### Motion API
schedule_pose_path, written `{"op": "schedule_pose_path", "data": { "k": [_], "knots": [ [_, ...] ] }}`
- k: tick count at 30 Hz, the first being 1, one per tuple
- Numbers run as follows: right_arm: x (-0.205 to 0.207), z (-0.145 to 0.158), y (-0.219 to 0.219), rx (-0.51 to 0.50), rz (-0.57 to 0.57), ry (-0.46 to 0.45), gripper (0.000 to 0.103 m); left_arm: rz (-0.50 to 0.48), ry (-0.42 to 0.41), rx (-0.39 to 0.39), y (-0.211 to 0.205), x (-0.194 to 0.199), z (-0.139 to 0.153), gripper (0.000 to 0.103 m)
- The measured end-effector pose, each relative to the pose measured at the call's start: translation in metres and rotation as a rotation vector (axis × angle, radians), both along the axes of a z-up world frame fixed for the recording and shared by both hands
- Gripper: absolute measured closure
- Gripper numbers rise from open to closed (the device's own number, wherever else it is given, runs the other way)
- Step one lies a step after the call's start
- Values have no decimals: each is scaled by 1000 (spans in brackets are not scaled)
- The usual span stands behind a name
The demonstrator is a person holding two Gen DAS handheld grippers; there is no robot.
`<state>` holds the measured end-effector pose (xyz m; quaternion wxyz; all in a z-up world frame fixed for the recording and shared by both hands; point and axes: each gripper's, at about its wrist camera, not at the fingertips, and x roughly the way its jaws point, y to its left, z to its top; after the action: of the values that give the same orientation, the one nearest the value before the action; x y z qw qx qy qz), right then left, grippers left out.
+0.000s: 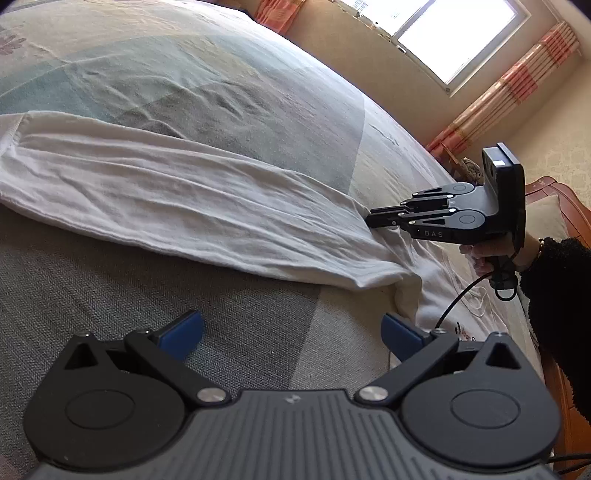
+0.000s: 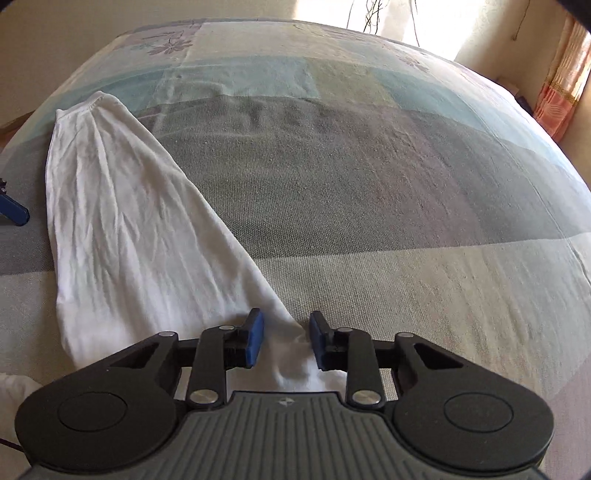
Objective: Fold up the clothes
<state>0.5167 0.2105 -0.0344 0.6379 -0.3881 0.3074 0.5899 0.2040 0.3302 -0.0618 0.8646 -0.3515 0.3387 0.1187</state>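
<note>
A white long-sleeved garment [image 1: 184, 192] lies on the bed. Its sleeve [image 2: 122, 221] stretches out with creases that run together at my right gripper. The right gripper [image 2: 286, 339] is shut on bunched white cloth where the sleeve narrows. In the left wrist view the right gripper [image 1: 369, 219] is at the sleeve's right end. The garment's body with a small printed logo [image 1: 461, 328] lies below it. My left gripper [image 1: 293, 334] is wide open above the bare bedspread, just short of the sleeve's near edge. One of its blue pads [image 2: 14, 214] shows at the left edge of the right wrist view.
A patchwork bedspread [image 2: 369, 166] in grey, teal and cream covers the bed. A person's hand in a dark fuzzy sleeve [image 1: 554, 295] holds the right gripper, with a black cable [image 1: 454, 299] trailing. A wooden bed frame [image 1: 550, 192], orange curtains [image 1: 509, 88] and a window [image 1: 454, 33] are at the right.
</note>
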Motion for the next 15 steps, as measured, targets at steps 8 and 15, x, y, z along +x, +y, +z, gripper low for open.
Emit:
{"op": "schedule_pose_path", "data": {
  "k": [8, 15],
  "knots": [
    [18, 4, 13, 37, -112, 78, 98, 39, -24, -20, 6, -8, 1, 1],
    [7, 35, 28, 98, -46, 149, 91, 205, -36, -72, 42, -39, 2, 1]
  ]
}}
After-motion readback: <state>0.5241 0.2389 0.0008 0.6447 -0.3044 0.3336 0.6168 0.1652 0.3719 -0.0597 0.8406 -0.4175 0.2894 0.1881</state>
